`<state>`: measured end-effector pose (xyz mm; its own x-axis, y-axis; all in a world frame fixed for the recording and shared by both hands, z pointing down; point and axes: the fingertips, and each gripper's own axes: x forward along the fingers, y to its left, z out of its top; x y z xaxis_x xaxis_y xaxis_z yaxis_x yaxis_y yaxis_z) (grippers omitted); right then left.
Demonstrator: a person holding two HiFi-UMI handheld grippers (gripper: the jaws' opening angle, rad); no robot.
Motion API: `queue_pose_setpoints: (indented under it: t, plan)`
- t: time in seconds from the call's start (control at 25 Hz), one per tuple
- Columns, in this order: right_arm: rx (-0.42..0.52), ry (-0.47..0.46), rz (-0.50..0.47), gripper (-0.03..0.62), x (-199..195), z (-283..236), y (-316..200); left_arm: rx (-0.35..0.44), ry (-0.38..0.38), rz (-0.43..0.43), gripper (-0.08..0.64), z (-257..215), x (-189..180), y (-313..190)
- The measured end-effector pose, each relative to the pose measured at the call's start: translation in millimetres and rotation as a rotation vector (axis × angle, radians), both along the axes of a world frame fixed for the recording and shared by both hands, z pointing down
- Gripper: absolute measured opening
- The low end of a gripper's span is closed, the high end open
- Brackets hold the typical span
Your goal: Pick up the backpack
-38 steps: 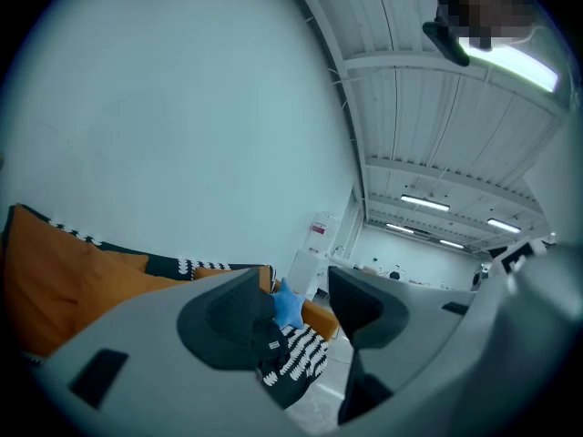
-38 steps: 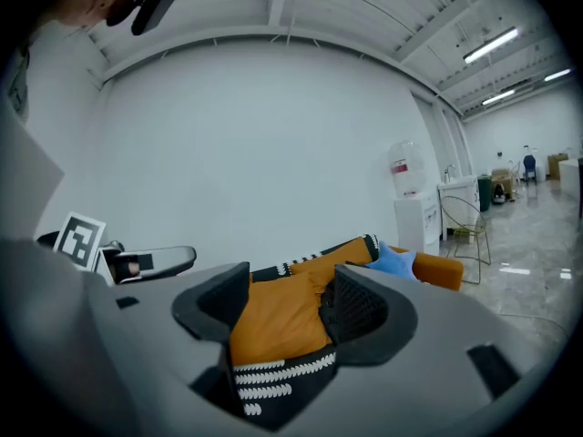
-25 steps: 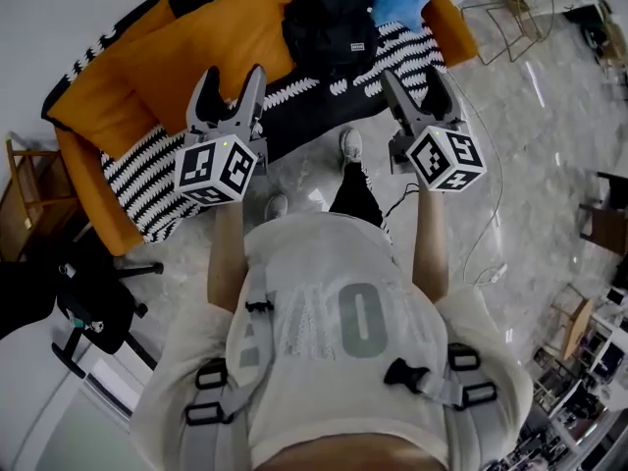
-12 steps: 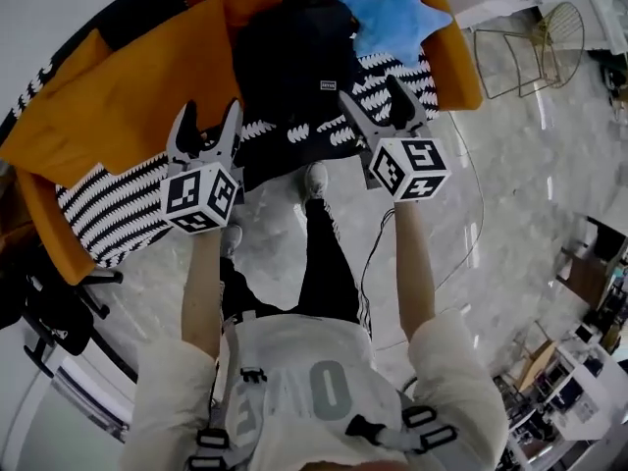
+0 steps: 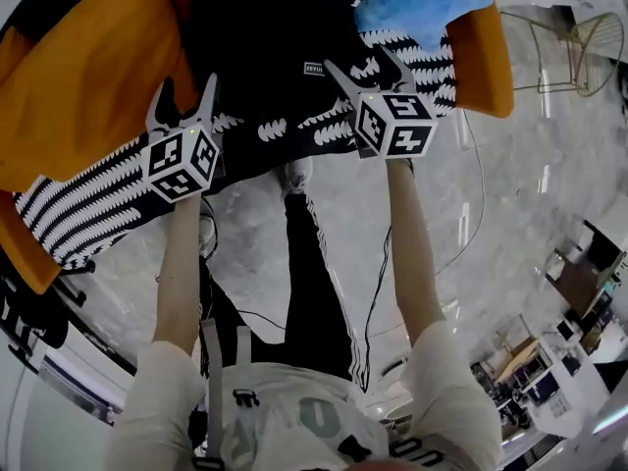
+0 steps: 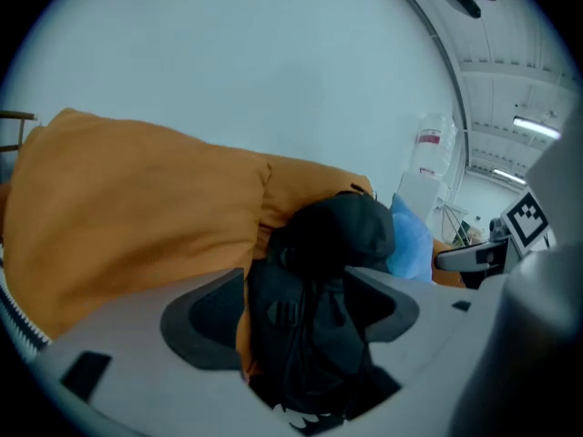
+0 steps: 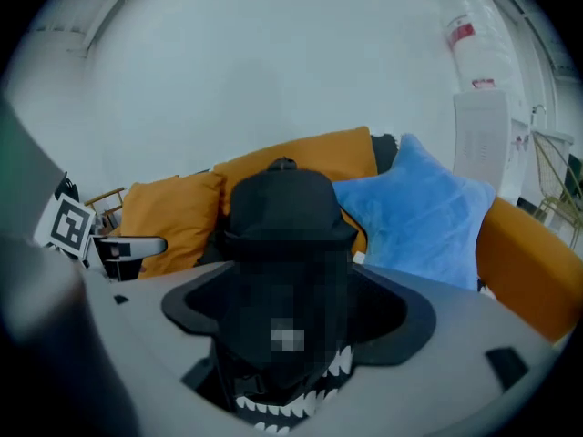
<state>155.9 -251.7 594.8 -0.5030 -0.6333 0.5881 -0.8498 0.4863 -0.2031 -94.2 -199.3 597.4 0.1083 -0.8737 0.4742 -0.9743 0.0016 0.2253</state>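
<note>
Your left tongs (image 5: 186,96), right tongs (image 5: 361,67): dropped lower, closer in. Both spread; left just opening wider. Nothing gripped, backpack (image 5: 265,37) only framed ahead between each pair. Backpack upright on sofa (image 5: 78,77). Approach nearly done, grasp pending.

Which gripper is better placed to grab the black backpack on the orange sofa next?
Right gripper, probably: the black fabric backpack sits squarely centred between its open jaws. The left gripper, jaws just opened wider, sees it off-centre, toward its right jaw, against the orange cushion.
</note>
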Motion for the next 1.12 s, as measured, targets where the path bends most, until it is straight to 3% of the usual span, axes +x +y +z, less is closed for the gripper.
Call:
queue_pose_setpoints:
  t: [0.28, 0.64, 0.68, 0.8, 0.92, 1.12]
  plan:
    - [-0.182, -0.082, 0.064, 0.387, 15.4, 95.4, -9.3, -0.161, 0.088, -0.082, 0.324, 93.4, 2.9, 1.2]
    - [-0.325, -0.129, 0.087, 0.383, 13.7, 160.5, -4.5, -0.285, 0.171, -0.125, 0.308, 144.2, 9.2, -0.9]
    - [-0.341, -0.163, 0.089, 0.368, 12.4, 162.5, -4.1, -0.288, 0.178, -0.139, 0.296, 146.6, 9.0, -2.1]
    - [-0.373, -0.255, 0.084, 0.244, 4.3, 162.3, -2.6, -0.299, 0.187, -0.138, 0.258, 151.8, 10.0, -5.3]
    - [-0.350, -0.221, 0.070, 0.207, -2.6, 159.6, -0.2, -0.302, 0.200, -0.098, 0.193, 149.9, 12.0, -6.1]
    - [-0.307, -0.130, 0.037, 0.124, -5.2, 153.1, 0.8, -0.284, 0.116, -0.033, 0.089, 141.3, 29.5, -8.1]
